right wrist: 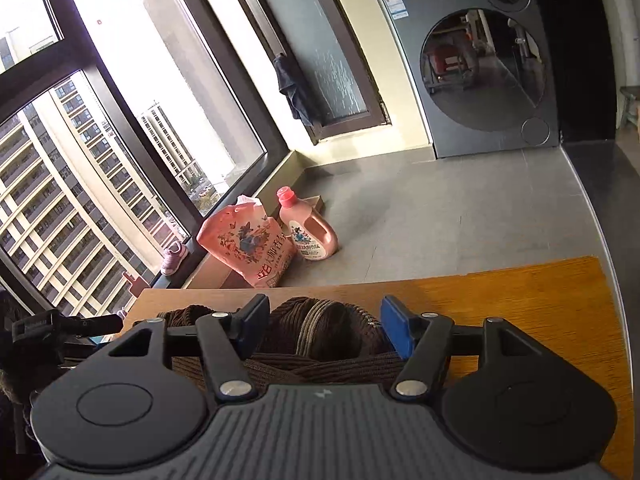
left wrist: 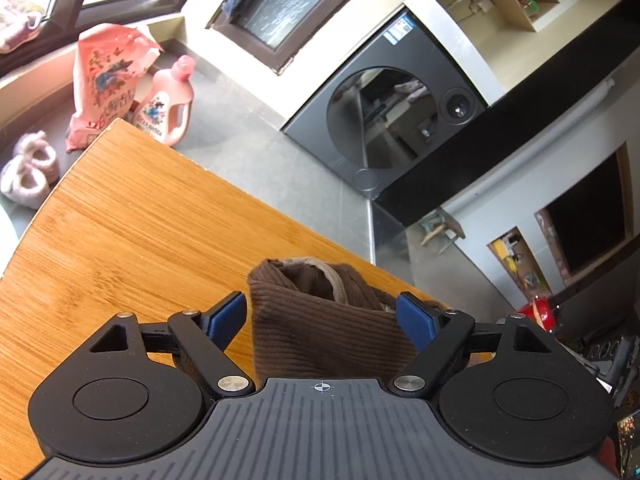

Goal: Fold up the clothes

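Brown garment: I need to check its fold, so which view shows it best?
The left wrist view: the brown garment lies largely unobstructed on the table. In the right wrist view the tool hides its lower part, leaving bunched folds visible.

A grey tiled floor [right wrist: 460, 208] meets a dark washing machine [right wrist: 480, 64] beside tall sunlit windows [right wrist: 132, 92].

Both wrist cameras look close over the brown garment [left wrist: 320, 320], sharing the washing machine [right wrist: 480, 64].

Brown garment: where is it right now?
The brown garment lies bunched on the wooden table near its edge, between the open jaws of both grippers in each wrist view.
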